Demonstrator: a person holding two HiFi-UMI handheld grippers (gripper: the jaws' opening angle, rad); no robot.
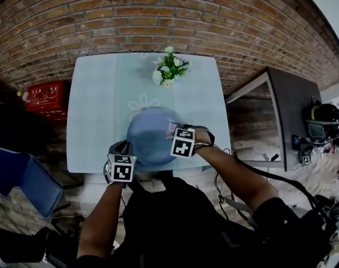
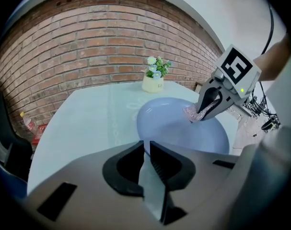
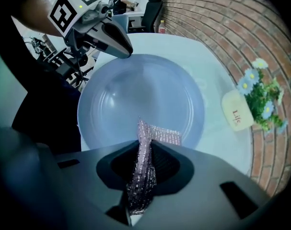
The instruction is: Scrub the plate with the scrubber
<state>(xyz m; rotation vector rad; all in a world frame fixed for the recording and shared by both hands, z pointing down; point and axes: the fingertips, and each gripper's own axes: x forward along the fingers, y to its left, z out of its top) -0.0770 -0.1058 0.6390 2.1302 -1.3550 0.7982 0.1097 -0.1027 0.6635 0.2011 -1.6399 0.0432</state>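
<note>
Head view has you set up at the near edge of the table [image 1: 96, 105], with the blue plate [image 1: 149, 135] sitting between your two hands and the little flower pot [image 1: 169, 68] well apart at the far side. Your left gripper [image 2: 147, 153] is pinched onto the plate's near rim; you can see the thin pale-blue edge running right between the jaws in the left gripper view, so that hand is doing the steadying. Your right gripper [image 3: 143, 162] is clamped on the scrubber [image 3: 146, 150], that sparkly silver-pink mesh pad. It sticks out past the jaws, and its free end folds over onto the inside of the plate near the right-hand rim. From the left gripper view the pad looks to be touching the plate's surface or hanging just above it; honestly I can't tell which. As for progress, my read is you're in the scrubbing step itself: the grab-the-plate and grab-the-scrubber parts are done, and the pad is already at the dish. What I can't judge is how much of the plate has been covered. The surface looks smooth and clean all over, with no suds, streaks or grime showing anywhere, so nothing marks which bits have been hit. The pad sits at one side only, so I'd guess the middle and the left half want a pass if you want the whole face done, and then the scrubber and plate need setting down.
</note>
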